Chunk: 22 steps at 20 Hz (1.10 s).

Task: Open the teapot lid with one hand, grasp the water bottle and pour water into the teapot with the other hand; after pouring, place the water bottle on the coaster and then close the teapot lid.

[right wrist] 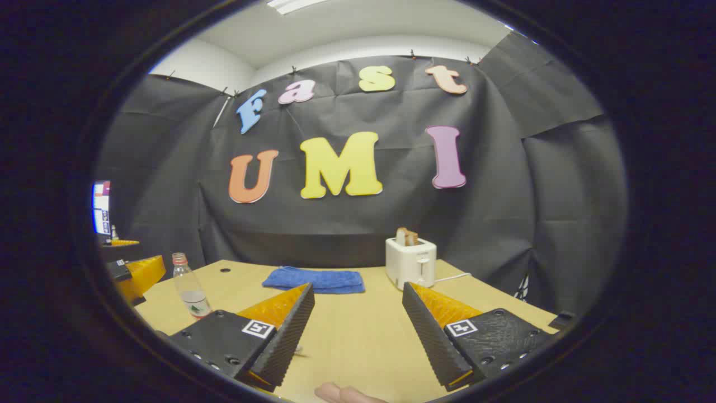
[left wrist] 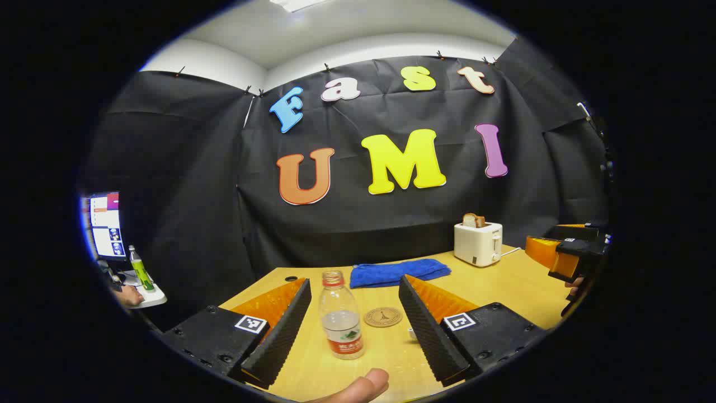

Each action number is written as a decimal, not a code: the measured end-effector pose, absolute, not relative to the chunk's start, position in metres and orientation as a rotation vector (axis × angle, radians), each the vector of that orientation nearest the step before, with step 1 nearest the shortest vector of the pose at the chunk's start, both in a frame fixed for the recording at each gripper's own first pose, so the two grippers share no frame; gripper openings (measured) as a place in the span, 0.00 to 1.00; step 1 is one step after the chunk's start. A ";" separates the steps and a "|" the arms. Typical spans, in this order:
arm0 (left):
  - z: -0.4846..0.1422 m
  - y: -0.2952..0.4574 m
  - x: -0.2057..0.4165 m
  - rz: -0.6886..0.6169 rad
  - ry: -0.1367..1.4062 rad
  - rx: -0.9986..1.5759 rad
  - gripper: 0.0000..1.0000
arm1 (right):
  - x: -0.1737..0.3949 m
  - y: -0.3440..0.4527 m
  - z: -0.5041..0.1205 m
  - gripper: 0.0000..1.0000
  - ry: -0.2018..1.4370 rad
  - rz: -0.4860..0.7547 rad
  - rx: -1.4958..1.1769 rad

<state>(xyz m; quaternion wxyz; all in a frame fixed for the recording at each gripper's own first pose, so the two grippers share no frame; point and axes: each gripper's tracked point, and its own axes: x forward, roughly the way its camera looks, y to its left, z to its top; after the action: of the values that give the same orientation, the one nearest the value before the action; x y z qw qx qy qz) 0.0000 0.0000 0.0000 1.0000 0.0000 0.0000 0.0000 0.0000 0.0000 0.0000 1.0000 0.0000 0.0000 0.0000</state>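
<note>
Wooden table (left wrist: 520, 285): white toaster (left wrist: 477, 243) and blue towel (left wrist: 398, 272) at back. Left gripper (left wrist: 354, 324) fingers spread wide, uncapped water bottle (left wrist: 340, 316) upright between them, untouched; round coaster (left wrist: 383, 317) just beside it. Right gripper (right wrist: 355, 330) wide open, empty.

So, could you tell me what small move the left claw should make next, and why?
Probably ease the left claw forward and close it around the water bottle. The bottle stands upright on the table, framed between the open fingers but not yet touched, with its cap off. The coaster lies just behind it. The right claw is open over bare table.
</note>
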 end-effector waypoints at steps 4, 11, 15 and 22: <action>-0.012 0.023 0.008 0.010 0.021 -0.022 0.99 | 0.004 -0.003 -0.011 0.95 0.015 -0.022 -0.064; -0.022 0.007 0.016 -0.033 0.035 0.007 0.99 | 0.007 -0.010 -0.012 0.97 0.017 -0.037 -0.071; -0.025 0.015 0.018 -0.020 0.042 -0.009 0.99 | 0.015 0.009 -0.027 0.95 0.023 0.005 -0.113; -0.026 0.024 0.021 -0.003 0.053 -0.035 0.99 | 0.040 0.058 -0.067 0.92 0.072 0.118 -0.110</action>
<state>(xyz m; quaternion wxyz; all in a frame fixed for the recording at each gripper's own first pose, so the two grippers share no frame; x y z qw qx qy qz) 0.0206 0.0240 -0.0264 0.9995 -0.0174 0.0264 -0.0013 0.0395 0.0578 -0.0670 0.9961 -0.0548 0.0359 0.0591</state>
